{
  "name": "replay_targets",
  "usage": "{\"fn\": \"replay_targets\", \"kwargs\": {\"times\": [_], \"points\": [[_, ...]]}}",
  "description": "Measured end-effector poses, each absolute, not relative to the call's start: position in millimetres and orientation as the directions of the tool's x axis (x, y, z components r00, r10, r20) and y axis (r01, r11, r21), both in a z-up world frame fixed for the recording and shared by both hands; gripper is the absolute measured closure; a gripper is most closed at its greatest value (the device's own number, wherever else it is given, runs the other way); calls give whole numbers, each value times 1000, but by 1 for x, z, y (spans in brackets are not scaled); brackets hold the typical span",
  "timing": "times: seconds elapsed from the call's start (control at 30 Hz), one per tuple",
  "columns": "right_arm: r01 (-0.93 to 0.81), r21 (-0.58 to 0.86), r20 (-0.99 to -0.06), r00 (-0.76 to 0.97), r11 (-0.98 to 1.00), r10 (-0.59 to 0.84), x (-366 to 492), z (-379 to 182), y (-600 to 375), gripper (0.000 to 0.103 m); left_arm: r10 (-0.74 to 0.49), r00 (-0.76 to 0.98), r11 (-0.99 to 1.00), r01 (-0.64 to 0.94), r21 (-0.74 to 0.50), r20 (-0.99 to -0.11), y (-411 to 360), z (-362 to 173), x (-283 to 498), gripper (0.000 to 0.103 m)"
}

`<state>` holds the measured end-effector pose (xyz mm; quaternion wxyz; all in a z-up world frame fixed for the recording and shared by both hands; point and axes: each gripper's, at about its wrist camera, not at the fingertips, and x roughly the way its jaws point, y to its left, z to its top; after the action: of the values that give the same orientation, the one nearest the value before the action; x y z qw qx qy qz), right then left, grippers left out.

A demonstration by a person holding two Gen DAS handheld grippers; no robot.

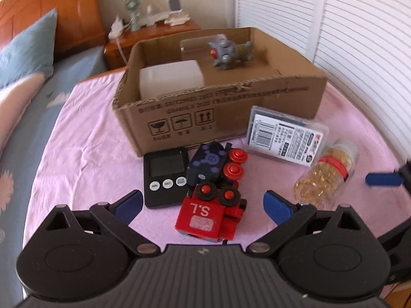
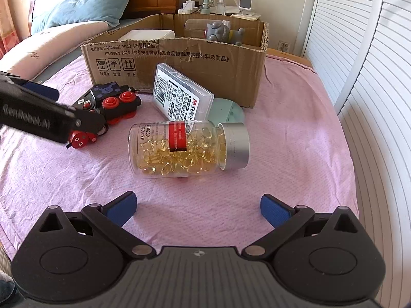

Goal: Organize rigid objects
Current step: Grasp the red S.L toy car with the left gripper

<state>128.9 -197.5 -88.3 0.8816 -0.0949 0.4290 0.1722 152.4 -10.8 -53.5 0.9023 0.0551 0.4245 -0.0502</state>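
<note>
While spread wide over the pink cloth (image 2: 282, 138), both sets of jaws empty.

left gripper (image 1: 203, 205): jaws wide apart, gripping nothing, low centre of the left wrist view, red toy train (image 1: 210, 213) right between the blue pads.
right gripper (image 2: 197, 208): same deal, wide apart and empty, bottom centre of the right wrist view, just short of the pill bottle (image 2: 187, 148).
pill bottle: lying on its side mid-frame, silver cap pointing right, full of yellow capsules.
plastic case (image 2: 182, 95): above the bottle, tilted, leaning on the cardboard box (image 2: 179, 59).
black timer (image 1: 165, 175): flat on the cloth, left of centre in the left wrist view, beside the dark blue train car (image 1: 209, 163).
cardboard box: upper centre, open top, grey toy figure (image 1: 226, 51) and white block (image 1: 170, 79) inside.
round mint thing (image 2: 227, 110): partly hidden behind the case, can't tell what.
</note>
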Motion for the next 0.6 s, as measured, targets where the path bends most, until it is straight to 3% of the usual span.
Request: {"fn": "replay_targets", "kwargs": {"times": [0.1, 0.17, 0.3, 0.47, 0.6], "points": [[-386, -20, -788, 574, 922, 223, 129, -88, -198, 0, -53, 654, 982, 170, 78, -755, -10, -56, 147, 13], [-387, -20, -788, 574, 922, 224, 129, -88, -198, 0, -72, 649, 979, 190, 70, -757, -7, -58, 144, 28], [-387, -20, -785, 577, 922, 225, 128, -88, -198, 0, -106, 647, 974, 222, 53, -755, -5, -60, 141, 29], [-386, -20, -784, 579, 922, 225, 128, -89, -198, 0, -133, 640, 968, 247, 38, -757, -8, -64, 139, 51], [-387, -21, -783, 580, 922, 226, 128, -89, -198, 0, -154, 628, 966, 258, 18, -763, -5, -65, 134, 53]]}}
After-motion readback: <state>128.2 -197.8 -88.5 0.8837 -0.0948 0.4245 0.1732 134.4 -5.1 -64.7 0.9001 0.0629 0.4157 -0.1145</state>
